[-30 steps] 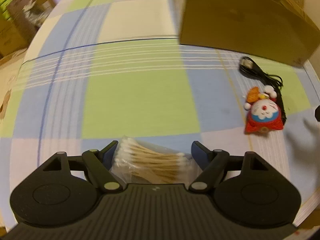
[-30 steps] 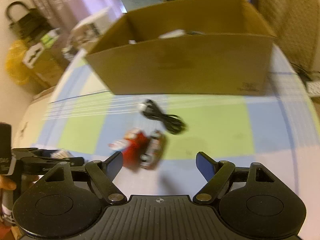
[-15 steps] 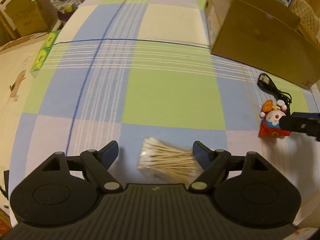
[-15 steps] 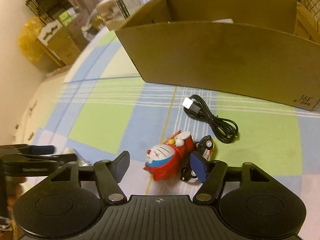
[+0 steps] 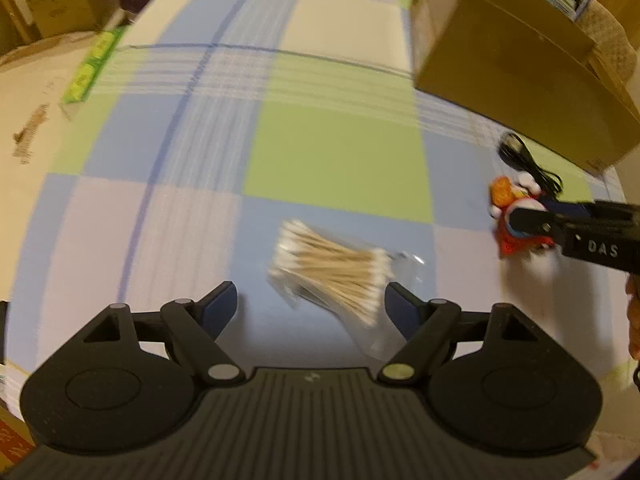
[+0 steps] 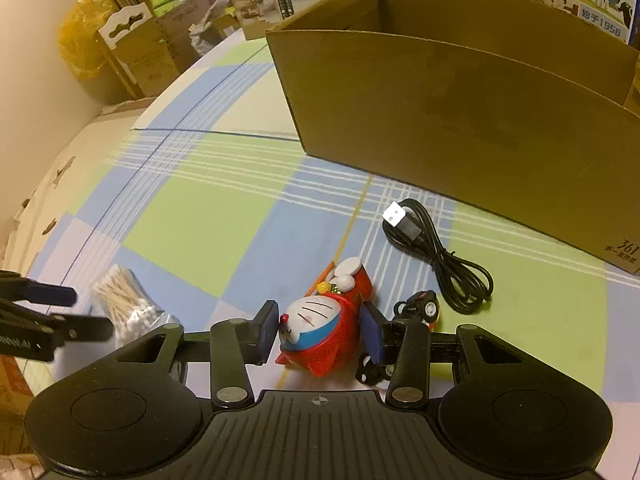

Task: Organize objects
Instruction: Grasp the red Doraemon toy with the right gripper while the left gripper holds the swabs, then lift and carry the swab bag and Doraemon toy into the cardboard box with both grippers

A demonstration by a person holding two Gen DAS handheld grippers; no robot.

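The right tool [image 6: 320, 332] has just been closing its jaws around a red and blue cat toy [image 6: 320, 320] that lies on its side on the table [image 6: 200, 220]. The left finger touches the toy's face; the right finger sits against its red body, though full contact on that side is hard to judge. Just right of that finger, touching or nearly touching it, stands a small black toy car [image 6: 416, 308]. Beyond the car lies a coiled black cable [image 6: 452, 264] with a white plug end. Behind the cable stands a large open cardboard box [image 6: 460, 112], its near wall facing the tool.

The left tool [image 5: 310, 304] is held open above the table, its fingers apart and gripping nothing. A clear bag of cotton swabs [image 5: 332, 268] lies on the checked cloth just ahead of the fingers, nearer the right one, not pressed by either. Farther right in that view the right tool reaches in over the toy, with the cable and box beyond it. More boxes and a yellow bag [image 6: 84, 36] sit past the table's far left edge.
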